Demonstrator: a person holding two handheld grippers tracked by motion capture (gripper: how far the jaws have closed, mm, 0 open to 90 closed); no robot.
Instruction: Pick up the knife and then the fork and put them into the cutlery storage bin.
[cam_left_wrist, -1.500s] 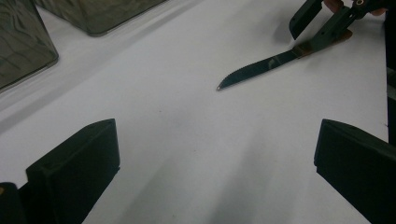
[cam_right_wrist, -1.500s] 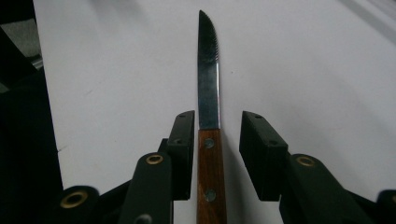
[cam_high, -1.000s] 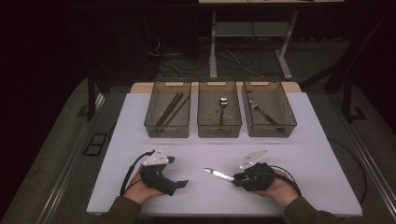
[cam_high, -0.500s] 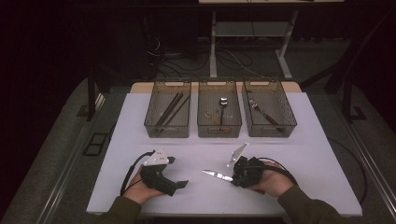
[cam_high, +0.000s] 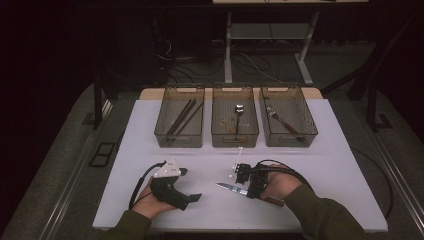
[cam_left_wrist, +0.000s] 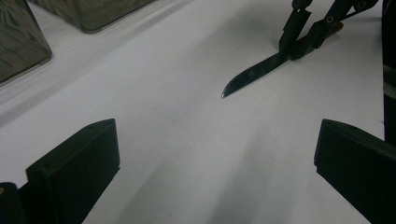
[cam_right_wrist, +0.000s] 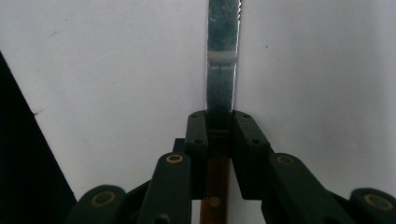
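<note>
Right claw (cam_high: 245, 184) pinches the knife (cam_high: 231, 188) where blade meets wooden handle; in the right gripper view both pads (cam_right_wrist: 196, 140) press flat on it, blade running straight ahead, serrated edge to the right. Knife sits low over the white table (cam_high: 325, 165), near front, right of centre, tip pointing at the left claw; can't tell whether the tip touches the surface. Handle end pokes out behind the right hand (cam_high: 277, 186).

Left claw (cam_high: 192, 198) spread wide, nothing between the pads, resting on the table front-left, aimed toward the knife. In the left gripper view the knife (cam_left_wrist: 252, 74) lies ahead, well apart from its jaws.

Three clear bins at the table's back: left bin (cam_high: 165, 135) holds chopsticks (cam_high: 184, 117), middle bin (cam_high: 235, 140) a spoon (cam_high: 238, 112), right bin (cam_high: 310, 127) a fork (cam_high: 281, 121).
</note>
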